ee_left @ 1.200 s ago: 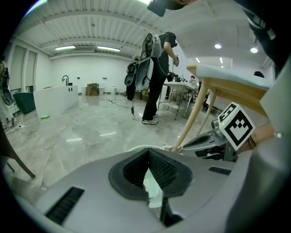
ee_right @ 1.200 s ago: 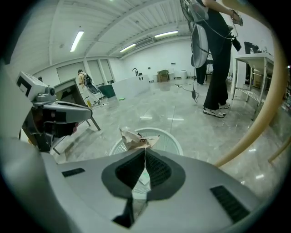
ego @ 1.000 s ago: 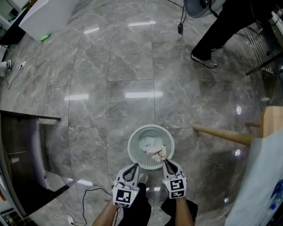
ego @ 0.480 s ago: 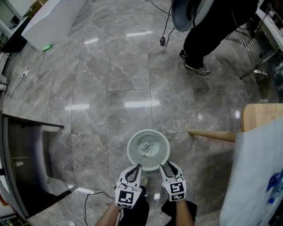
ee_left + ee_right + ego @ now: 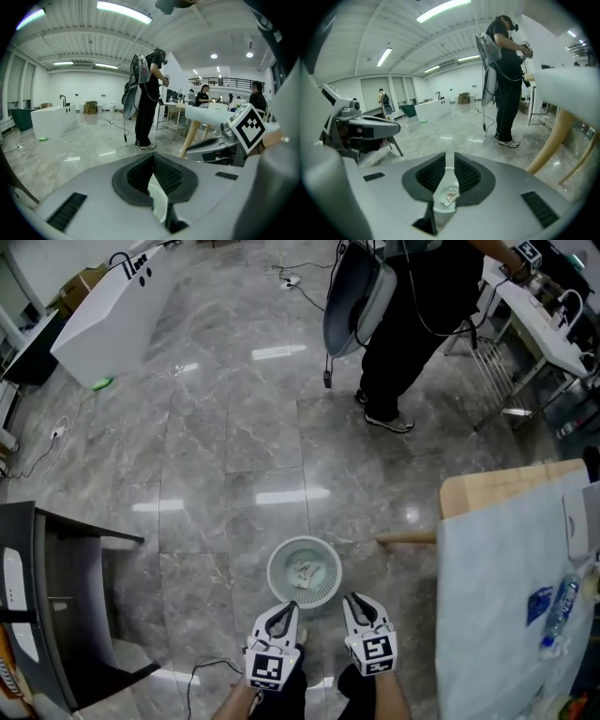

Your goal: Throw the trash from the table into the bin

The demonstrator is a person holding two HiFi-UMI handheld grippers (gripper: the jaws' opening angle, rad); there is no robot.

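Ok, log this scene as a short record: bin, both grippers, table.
bin: white mesh, on the floor, trash inside
left gripper: shut, empty
right gripper: jaws narrowly apart, just been closing, nothing between them
table: at right, cloth over it, bottle lying on it

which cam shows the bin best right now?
Head view: the whole bin from above, with trash inside. Right gripper view shows a narrow slice of it; left gripper view only a strip of mesh wall.

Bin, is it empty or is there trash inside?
Not empty: the bin has pale crumpled trash lying at its bottom.
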